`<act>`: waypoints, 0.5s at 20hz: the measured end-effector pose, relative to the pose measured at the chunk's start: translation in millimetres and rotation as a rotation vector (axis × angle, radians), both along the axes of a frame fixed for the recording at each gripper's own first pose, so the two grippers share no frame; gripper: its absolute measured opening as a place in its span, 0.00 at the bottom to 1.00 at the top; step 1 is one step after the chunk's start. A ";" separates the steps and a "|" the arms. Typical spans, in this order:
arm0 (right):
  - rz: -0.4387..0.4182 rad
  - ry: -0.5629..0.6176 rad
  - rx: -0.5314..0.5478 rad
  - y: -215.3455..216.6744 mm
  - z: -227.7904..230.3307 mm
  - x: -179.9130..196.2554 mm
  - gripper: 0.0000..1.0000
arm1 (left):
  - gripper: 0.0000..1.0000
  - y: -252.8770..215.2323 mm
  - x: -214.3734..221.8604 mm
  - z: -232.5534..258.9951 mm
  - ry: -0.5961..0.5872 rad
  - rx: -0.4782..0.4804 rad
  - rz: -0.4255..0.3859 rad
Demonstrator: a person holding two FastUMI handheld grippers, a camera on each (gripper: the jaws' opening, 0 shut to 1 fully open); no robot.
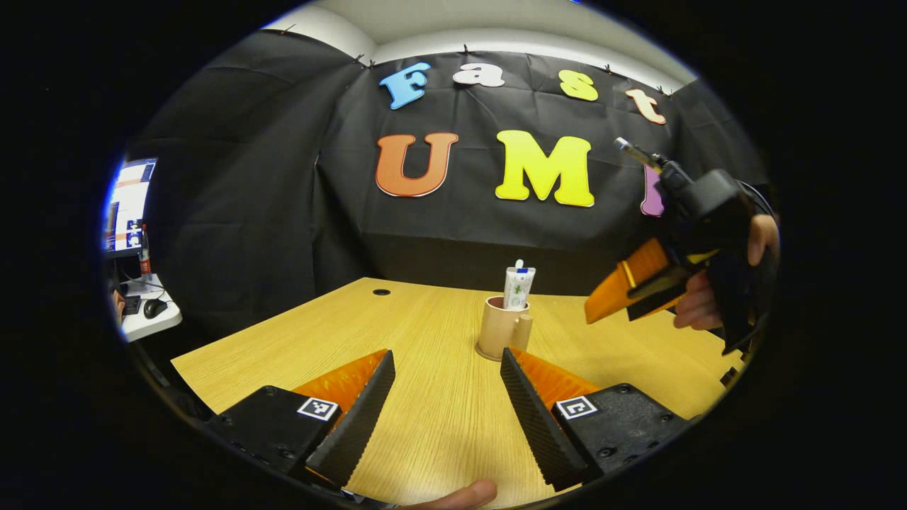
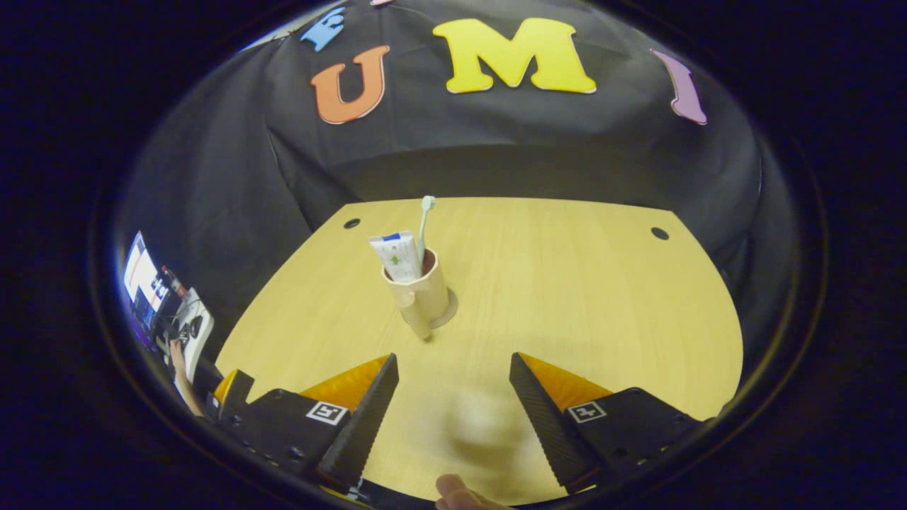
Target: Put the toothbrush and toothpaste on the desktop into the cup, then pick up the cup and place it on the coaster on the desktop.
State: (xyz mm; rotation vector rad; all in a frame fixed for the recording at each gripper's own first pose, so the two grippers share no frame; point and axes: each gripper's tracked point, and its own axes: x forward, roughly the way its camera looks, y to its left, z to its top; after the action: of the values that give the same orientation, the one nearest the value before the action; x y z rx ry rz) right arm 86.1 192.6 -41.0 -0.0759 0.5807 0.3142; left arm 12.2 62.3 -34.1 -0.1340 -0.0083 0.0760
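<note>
Beige cup (image 2: 423, 297) stands on the coaster (image 2: 445, 309) at mid-counter (image 2: 567, 297), holding the toothpaste (image 2: 398, 256) and toothbrush (image 2: 424, 227). Left gripper (image 1: 446, 368) and right gripper (image 2: 453, 375) both have jaws open, holding nothing, short of the cup.

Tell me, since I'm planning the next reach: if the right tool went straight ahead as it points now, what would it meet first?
Most likely the cup, which stands on the coaster just left of the midline between the open right tool fingers. Depth is unclear, so it might only brush the cup's right side.
</note>
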 end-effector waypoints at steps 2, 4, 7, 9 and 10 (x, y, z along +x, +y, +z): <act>-0.034 -0.118 -0.009 -23.3 8.9 -21.1 0.96 | 0.95 -10.9 -6.2 1.2 0.007 -0.017 -0.029; -0.066 -0.231 -0.002 -41.0 17.3 -40.4 0.96 | 0.96 -19.7 -12.2 4.7 0.006 -0.029 -0.047; -0.104 -0.359 0.011 -67.9 24.3 -74.0 0.96 | 0.96 -29.8 -21.7 12.3 0.000 -0.022 -0.068; -0.130 -0.417 0.033 -85.4 24.3 -90.1 0.96 | 0.96 -35.1 -26.5 18.9 -0.015 -0.006 -0.076; -0.152 -0.462 0.036 -98.6 26.9 -95.0 0.96 | 0.96 -39.0 -29.4 22.9 -0.022 -0.001 -0.088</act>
State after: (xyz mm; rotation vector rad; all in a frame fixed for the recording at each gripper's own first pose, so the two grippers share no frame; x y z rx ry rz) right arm -8.9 94.0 -14.1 -0.0668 0.1211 0.1505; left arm -17.2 23.3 -11.2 -0.1357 -0.0243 -0.0131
